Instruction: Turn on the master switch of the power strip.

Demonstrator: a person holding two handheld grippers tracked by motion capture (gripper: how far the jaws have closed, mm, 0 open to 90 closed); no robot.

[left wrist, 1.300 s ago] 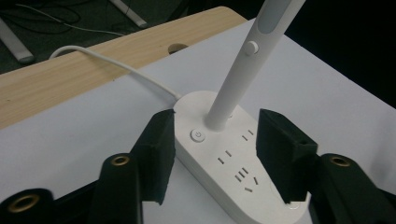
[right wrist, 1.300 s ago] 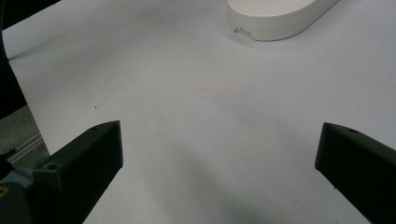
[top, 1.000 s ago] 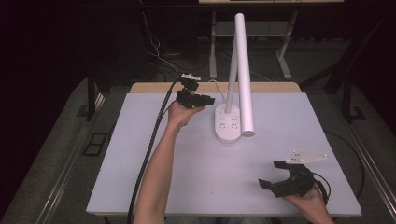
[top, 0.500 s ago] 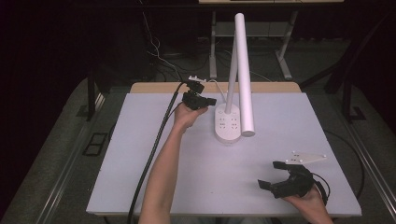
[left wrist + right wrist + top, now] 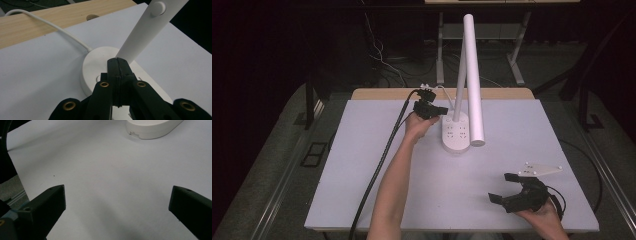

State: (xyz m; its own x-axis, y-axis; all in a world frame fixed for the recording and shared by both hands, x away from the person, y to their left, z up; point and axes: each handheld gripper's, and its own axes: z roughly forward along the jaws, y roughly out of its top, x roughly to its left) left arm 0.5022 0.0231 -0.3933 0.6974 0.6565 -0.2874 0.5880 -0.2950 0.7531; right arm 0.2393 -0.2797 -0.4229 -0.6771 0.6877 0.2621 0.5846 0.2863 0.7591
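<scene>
Your left gripper (image 5: 438,109) at the far middle of the table (image 5: 362,165), jaws just pressed together on nothing, tips over the white desk lamp (image 5: 457,135) base, your right gripper (image 5: 507,187) near right, jaws spread wide.

The lamp (image 5: 462,127) looks like smooth white plastic, its base (image 5: 100,65) matt with a faint sheen, its cord (image 5: 50,23) a smooth white sheath. The surface (image 5: 377,170) wears a matt, pale grey-white covering (paper or laminate, hard to tell), and bare light wood with visible grain (image 5: 50,17) runs along its far edge. The left tool (image 5: 117,62) is matt black plastic with brass-coloured inserts; the right tool (image 5: 117,205) looks the same matt black.
</scene>
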